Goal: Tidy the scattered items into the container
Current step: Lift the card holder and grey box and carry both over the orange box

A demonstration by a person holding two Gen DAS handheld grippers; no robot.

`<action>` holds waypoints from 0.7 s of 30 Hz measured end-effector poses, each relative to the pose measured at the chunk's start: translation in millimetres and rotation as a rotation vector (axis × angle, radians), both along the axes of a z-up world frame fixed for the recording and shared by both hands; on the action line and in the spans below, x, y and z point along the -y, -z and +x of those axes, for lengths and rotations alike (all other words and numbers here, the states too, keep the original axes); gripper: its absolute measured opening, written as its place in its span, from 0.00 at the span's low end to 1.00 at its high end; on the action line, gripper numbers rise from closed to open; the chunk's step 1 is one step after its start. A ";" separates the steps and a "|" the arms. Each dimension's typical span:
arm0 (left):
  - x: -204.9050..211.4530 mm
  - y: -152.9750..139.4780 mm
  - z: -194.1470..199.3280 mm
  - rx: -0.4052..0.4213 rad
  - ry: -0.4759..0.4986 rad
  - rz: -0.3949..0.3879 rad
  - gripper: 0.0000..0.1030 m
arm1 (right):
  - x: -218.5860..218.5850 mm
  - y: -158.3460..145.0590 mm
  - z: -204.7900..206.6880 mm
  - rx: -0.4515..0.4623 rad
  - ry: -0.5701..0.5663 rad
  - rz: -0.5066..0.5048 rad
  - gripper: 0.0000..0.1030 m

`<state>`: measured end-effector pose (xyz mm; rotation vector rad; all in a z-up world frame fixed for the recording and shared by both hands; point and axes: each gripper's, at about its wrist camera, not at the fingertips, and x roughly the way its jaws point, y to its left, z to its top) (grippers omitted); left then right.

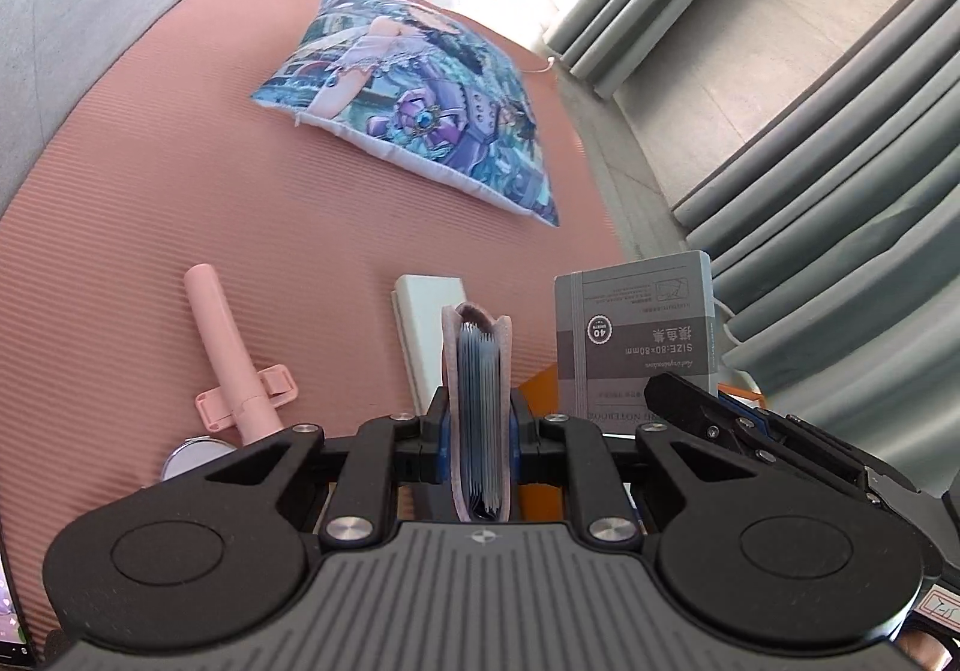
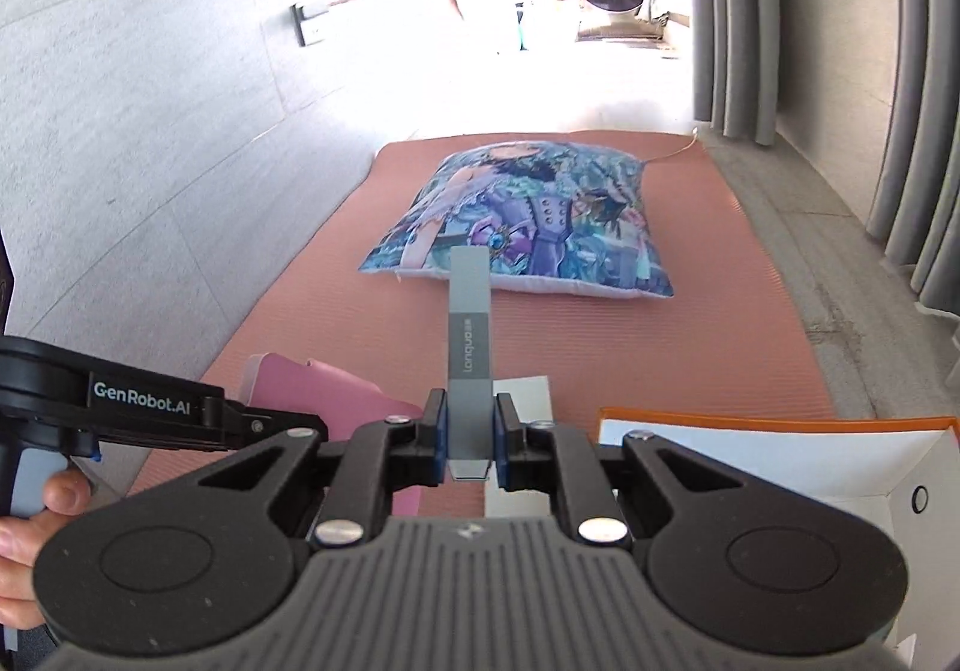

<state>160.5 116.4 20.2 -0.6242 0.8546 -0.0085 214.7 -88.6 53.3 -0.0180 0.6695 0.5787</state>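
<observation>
My left gripper (image 1: 478, 419) is shut on a pink card holder (image 1: 477, 413) with blue sleeves, held upright above the mat. It also shows in the right wrist view (image 2: 336, 389). My right gripper (image 2: 470, 431) is shut on a grey notebook (image 2: 468, 347), seen edge-on; in the left wrist view its grey cover (image 1: 636, 335) stands upright to the right. An orange-rimmed white box (image 2: 750, 449) sits at the lower right. A pink selfie stick (image 1: 231, 353) and a small round mirror (image 1: 195, 458) lie on the mat at the left. A white flat item (image 1: 423, 323) lies behind the card holder.
A pink ribbed mat (image 1: 180, 191) covers the floor. A printed cushion (image 1: 414, 95) lies on its far part, also in the right wrist view (image 2: 528, 215). Grey curtains (image 1: 840, 191) hang at the right. A grey tiled wall (image 2: 150, 71) runs along the left.
</observation>
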 end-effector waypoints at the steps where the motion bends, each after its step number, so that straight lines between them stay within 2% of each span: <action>1: 7.3 -5.0 3.8 0.010 0.021 -0.003 0.19 | 9.4 -3.7 -0.5 0.012 0.026 0.007 0.15; 6: 45.3 -15.2 29.1 0.022 0.121 -0.020 0.19 | 56.7 -8.2 4.9 0.035 0.140 0.047 0.16; 11: 86.8 -10.1 59.9 0.007 0.222 -0.012 0.19 | 95.4 12.4 6.8 -0.001 0.238 0.093 0.16; 14: 112.3 -0.1 79.8 -0.028 0.267 0.034 0.19 | 111.1 33.1 11.6 -0.044 0.297 0.123 0.16; 17: 134.5 14.8 94.5 -0.065 0.294 0.116 0.18 | 122.8 54.8 18.0 -0.108 0.337 0.156 0.16; 21: 147.9 31.8 109.0 -0.113 0.319 0.157 0.19 | 126.2 77.6 20.5 -0.166 0.355 0.164 0.16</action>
